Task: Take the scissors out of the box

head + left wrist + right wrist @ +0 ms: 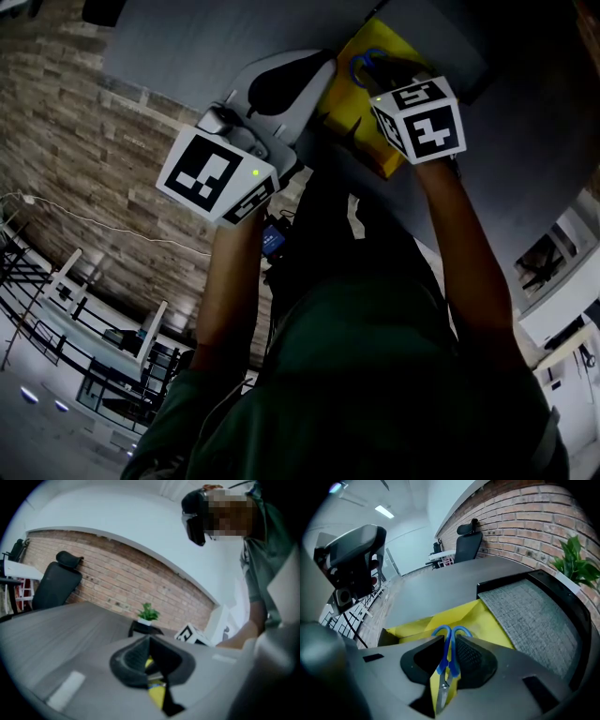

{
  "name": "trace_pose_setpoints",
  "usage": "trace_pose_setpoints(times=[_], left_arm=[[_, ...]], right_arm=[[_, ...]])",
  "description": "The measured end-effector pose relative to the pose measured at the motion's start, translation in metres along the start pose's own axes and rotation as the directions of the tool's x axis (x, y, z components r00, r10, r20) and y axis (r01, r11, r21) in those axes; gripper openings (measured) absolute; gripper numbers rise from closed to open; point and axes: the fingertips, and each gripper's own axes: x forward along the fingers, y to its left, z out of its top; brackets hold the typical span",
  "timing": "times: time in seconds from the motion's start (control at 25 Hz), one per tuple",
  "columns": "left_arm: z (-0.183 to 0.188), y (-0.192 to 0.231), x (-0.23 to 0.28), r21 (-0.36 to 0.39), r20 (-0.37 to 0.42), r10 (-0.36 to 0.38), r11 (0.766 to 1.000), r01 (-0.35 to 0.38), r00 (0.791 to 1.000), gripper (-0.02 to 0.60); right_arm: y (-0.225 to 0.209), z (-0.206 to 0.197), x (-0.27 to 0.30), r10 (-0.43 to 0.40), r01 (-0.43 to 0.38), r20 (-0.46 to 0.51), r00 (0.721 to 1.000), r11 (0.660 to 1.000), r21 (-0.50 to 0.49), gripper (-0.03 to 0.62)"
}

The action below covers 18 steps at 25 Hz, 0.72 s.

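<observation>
Your left gripper [151, 660] clamped tight on yellow box [354, 105] wall, at box's left edge. Scissors [448, 663] at box's open top, blue handles pointing away. Your right gripper [449, 644] over box, pinching scissors just below handles.

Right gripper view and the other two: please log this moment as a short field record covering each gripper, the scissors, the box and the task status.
right gripper: jaws closed on the scissors
scissors: blue handles point away from the camera, blades toward it, above the open yellow box
left gripper: jaws closed on a yellow edge of the box
yellow box: on the grey table, next to a grey mat
task status: scissors gripped; whether they are fully clear of the box cannot be told
</observation>
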Motion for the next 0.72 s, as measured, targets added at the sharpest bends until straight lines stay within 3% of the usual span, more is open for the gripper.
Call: trace_pose_setpoints(times=[0.72], left_arm=[[0.018,-0.037,-0.010,0.065,0.007,-0.014,0.998,0.013,1.000,-0.017]], right_arm=[[0.014,0.035,-0.072,-0.005,0.005,0.176,0.984,1.000,0.000,0.074]])
